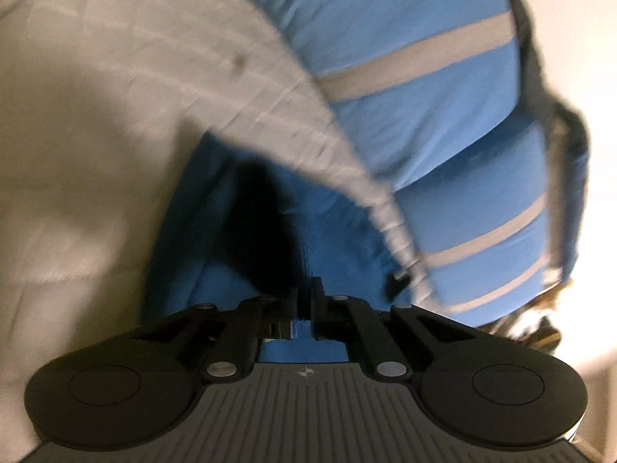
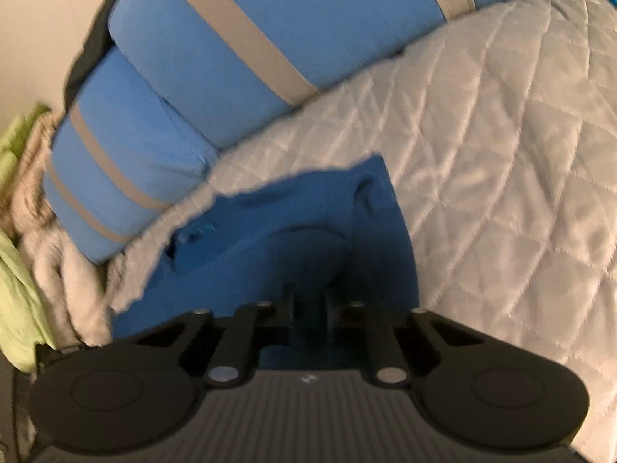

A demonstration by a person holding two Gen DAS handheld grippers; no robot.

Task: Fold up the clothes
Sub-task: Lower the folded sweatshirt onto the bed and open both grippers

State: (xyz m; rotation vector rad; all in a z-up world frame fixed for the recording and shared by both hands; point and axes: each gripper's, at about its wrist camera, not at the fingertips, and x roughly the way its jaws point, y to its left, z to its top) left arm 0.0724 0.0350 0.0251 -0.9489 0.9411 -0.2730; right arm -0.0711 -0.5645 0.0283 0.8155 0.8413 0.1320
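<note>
A dark blue garment (image 1: 216, 231) hangs over the quilted grey bedspread (image 1: 96, 115). My left gripper (image 1: 306, 301) is shut on a fold of the blue garment, which runs between the jaws. In the right wrist view the same blue garment (image 2: 308, 216) spreads out in front of my right gripper (image 2: 308, 305). Its jaws stand close together with the blue cloth between them. The cloth under both grippers is in shadow.
Two light blue pillows with grey stripes (image 1: 424, 88) lie along the bed's far side, also in the right wrist view (image 2: 231, 38). A rumpled grey blanket (image 2: 58, 239) and a lime green cloth (image 2: 15, 270) sit at the left. The quilted bedspread (image 2: 501, 154) stretches to the right.
</note>
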